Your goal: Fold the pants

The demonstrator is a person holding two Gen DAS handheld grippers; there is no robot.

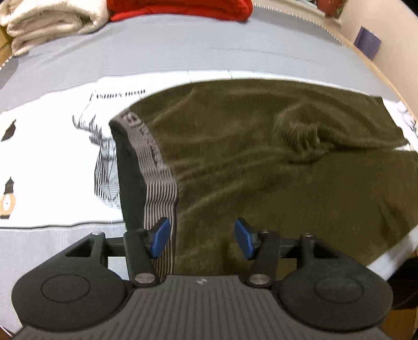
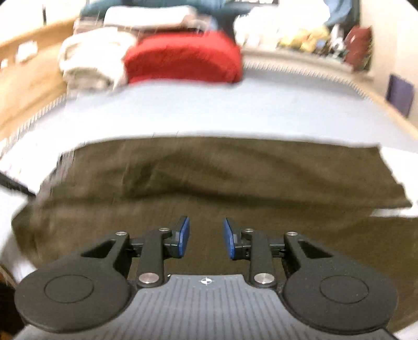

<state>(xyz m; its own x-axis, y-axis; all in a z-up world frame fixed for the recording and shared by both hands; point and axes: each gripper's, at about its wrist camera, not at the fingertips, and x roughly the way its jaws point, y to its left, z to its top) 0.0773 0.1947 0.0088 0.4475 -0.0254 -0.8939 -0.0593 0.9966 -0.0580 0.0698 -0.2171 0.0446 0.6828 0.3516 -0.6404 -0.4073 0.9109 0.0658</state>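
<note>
Both black hand-held grippers w/ blue pads are seen at the bottom centre of their views. Left gripper (image 1: 202, 236) is held wide open, nothing gripped; its left pad (image 1: 160, 236) is seen over the striped grey elastic waistband (image 1: 154, 167), contact can't be told. Right gripper (image 2: 206, 239) is open too, gap narrower, nothing between the pads, olive cloth seen beneath.

Olive-brown knit pants (image 1: 261, 157) are spread flat across mid-frame on a white printed sheet (image 1: 52, 162), waistband at mid-left, a puckered wrinkle (image 1: 297, 133) at mid-right. In the right wrist view the pants (image 2: 209, 177) fill the middle band, blurred.

Beyond, a grey-blue bed cover (image 1: 183, 49) is seen. At upper left, a folded cream blanket (image 1: 49, 21) is set beside a folded red cloth (image 2: 183, 57) at top centre.
</note>
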